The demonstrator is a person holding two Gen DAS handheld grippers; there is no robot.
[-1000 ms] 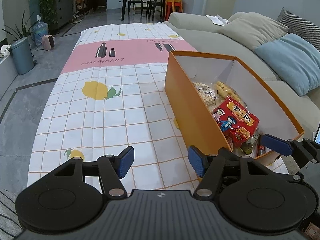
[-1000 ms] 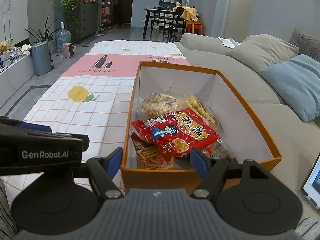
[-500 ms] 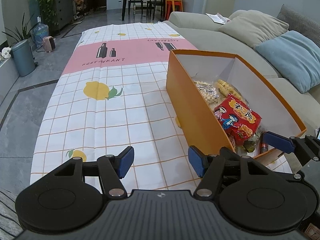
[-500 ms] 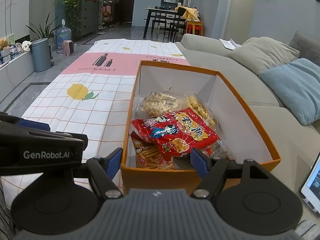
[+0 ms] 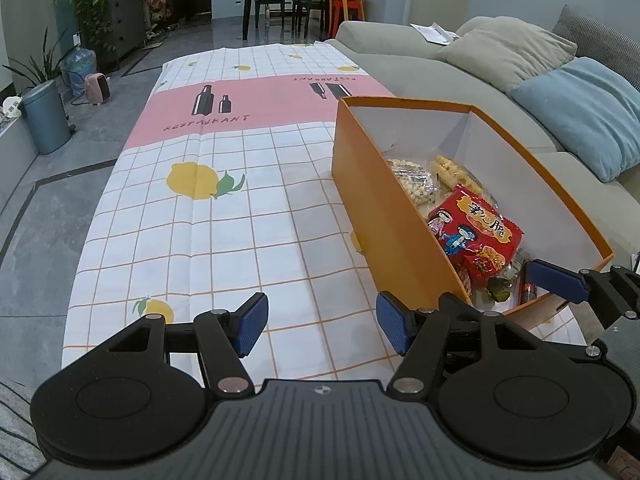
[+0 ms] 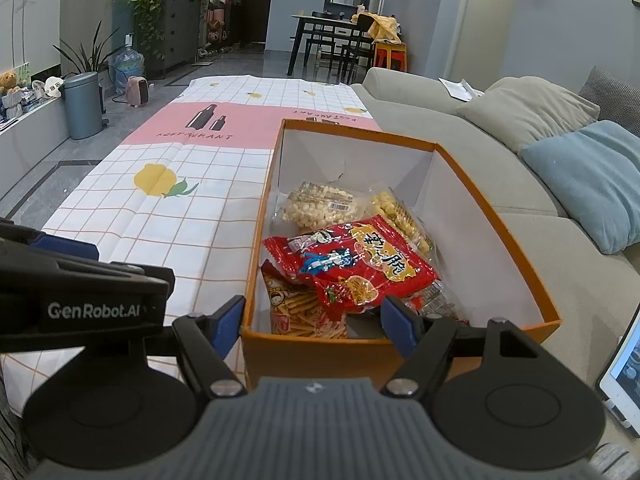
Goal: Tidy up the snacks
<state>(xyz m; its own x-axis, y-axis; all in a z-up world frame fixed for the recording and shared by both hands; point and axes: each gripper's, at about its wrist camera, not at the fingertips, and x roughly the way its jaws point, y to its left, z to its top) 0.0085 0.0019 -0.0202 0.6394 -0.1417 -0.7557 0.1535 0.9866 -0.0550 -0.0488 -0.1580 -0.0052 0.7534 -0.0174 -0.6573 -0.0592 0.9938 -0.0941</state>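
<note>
Both grippers shown against the frames of a second ago: neither has shifted, and the snack arrangement is unchanged. The left gripper (image 5: 322, 328) hovers with jaws wide and empty above the checked tablecloth (image 5: 224, 232), just beside the orange box (image 5: 384, 216). The right gripper (image 6: 312, 320) hangs at the box's near end wall, jaws wide, gripping nothing. Inside the box lie a red snack bag (image 6: 360, 264), a clear bag of puffed balls (image 6: 316, 210) and a fries-print packet (image 6: 298, 312).
</note>
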